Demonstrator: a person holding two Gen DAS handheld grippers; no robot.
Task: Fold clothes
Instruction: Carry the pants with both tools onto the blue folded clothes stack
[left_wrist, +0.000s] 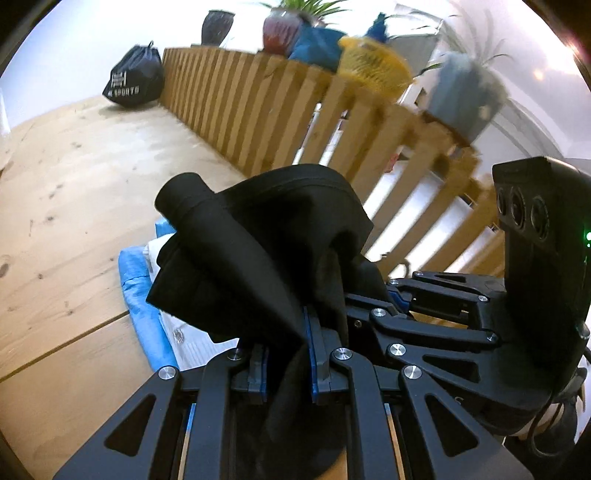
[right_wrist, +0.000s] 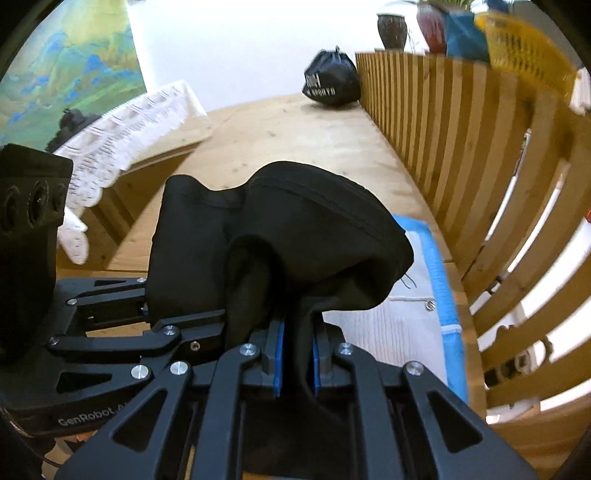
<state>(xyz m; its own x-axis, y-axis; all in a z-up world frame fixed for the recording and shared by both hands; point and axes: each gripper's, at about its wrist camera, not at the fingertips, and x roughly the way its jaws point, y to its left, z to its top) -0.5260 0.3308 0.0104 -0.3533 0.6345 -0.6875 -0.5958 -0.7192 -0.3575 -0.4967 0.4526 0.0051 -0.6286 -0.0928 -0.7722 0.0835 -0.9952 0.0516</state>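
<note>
A black garment (left_wrist: 258, 251) hangs bunched in the air over the wooden table (left_wrist: 74, 177), held by both grippers side by side. My left gripper (left_wrist: 286, 354) is shut on a fold of it between its blue pads. In the right wrist view my right gripper (right_wrist: 297, 354) is likewise shut on the black garment (right_wrist: 280, 229). The right gripper (left_wrist: 373, 302) shows at the right of the left wrist view, and the left gripper (right_wrist: 147, 314) at the left of the right wrist view. Under the cloth lies a folded blue and white garment (left_wrist: 147, 306) (right_wrist: 413, 325).
A slatted wooden railing (left_wrist: 280, 110) (right_wrist: 461, 147) borders the table, with plant pots (left_wrist: 280, 29) and a yellow basket (left_wrist: 373, 70) on top. A dark sports bag (left_wrist: 135, 79) (right_wrist: 332, 81) sits at the far end. White patterned cloth (right_wrist: 122, 129) lies on a raised board.
</note>
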